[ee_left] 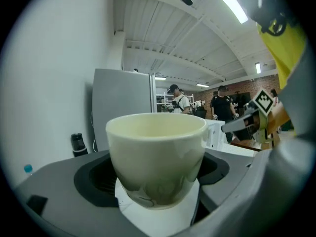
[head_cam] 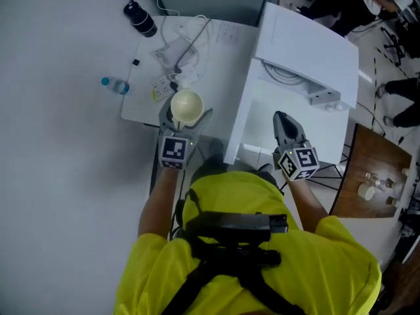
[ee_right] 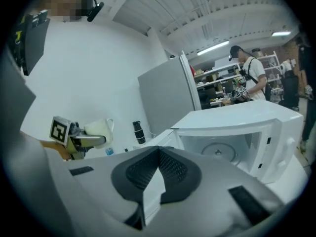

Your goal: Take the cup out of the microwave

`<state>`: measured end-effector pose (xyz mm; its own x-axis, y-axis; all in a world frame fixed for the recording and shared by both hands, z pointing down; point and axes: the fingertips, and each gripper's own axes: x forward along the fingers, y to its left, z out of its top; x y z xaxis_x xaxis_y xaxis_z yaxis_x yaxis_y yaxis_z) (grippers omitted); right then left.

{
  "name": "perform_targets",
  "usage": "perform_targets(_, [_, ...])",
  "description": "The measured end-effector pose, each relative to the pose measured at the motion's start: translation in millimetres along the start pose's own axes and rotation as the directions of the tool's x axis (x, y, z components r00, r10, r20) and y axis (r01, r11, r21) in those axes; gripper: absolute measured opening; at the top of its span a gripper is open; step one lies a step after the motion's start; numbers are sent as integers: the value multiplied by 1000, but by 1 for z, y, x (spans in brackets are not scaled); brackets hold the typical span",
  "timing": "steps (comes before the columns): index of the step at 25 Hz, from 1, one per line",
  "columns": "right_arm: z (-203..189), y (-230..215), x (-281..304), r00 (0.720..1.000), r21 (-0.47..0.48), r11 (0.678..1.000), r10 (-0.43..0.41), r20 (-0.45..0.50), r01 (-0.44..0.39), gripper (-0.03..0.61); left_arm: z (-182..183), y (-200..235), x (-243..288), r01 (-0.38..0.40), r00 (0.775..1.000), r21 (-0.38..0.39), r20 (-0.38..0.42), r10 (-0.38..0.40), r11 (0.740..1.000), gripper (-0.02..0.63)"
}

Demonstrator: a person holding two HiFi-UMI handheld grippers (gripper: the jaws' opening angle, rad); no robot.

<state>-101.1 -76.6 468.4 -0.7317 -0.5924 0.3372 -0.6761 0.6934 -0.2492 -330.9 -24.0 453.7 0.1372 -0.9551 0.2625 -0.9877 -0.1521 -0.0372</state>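
Now the cup (ee_left: pixel 157 152) is out of the microwave (head_cam: pixel 298 71), just left of it and upright, gripped around its lower body by the left gripper (head_cam: pixel 186 115) with jaws set wide. Right gripper (ee_right: pixel 158 154) is in front of the microwave's open cavity – jaws closed together, nothing between them.

A plain white wall (ee_left: pixel 54 83) runs along the left to a tall grey panel (ee_left: pixel 121 95), under a white ribbed ceiling (ee_left: pixel 163 28) lit by bright strip lights (ee_left: pixel 232 6). Far back are a red brick wall (ee_left: pixel 247 85), shelving and several people (ee_left: pixel 175 100) standing. Seen from above, a white table (head_cam: pixel 216 44) carries loose cables (head_cam: pixel 180 44), a black bottle (head_cam: pixel 140 18) stands just off its far left corner, and a brown wooden table (head_cam: pixel 367 169) holding small items is at the right.
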Motion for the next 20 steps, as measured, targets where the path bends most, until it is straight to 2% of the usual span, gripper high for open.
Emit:
perform_targets(5, [-23, -13, 20, 989, 14, 990, -143, -32, 144, 5, -113, 6, 77, 57, 994, -39, -89, -61, 998, 436])
perform_targets(9, [-41, -18, 17, 978, 30, 979, -197, -63, 200, 5, -186, -2, 126, 98, 981, -67, -160, -108, 993, 436])
perform_targets(13, [-52, -28, 10, 967, 44, 968, -242, -82, 246, 5, -219, -4, 157, 115, 973, -73, -193, -127, 991, 436])
perform_targets(20, [-46, -43, -9, 940, 61, 939, -332, -82, 337, 5, -243, -6, 175, 111, 960, -73, -248, -126, 991, 436])
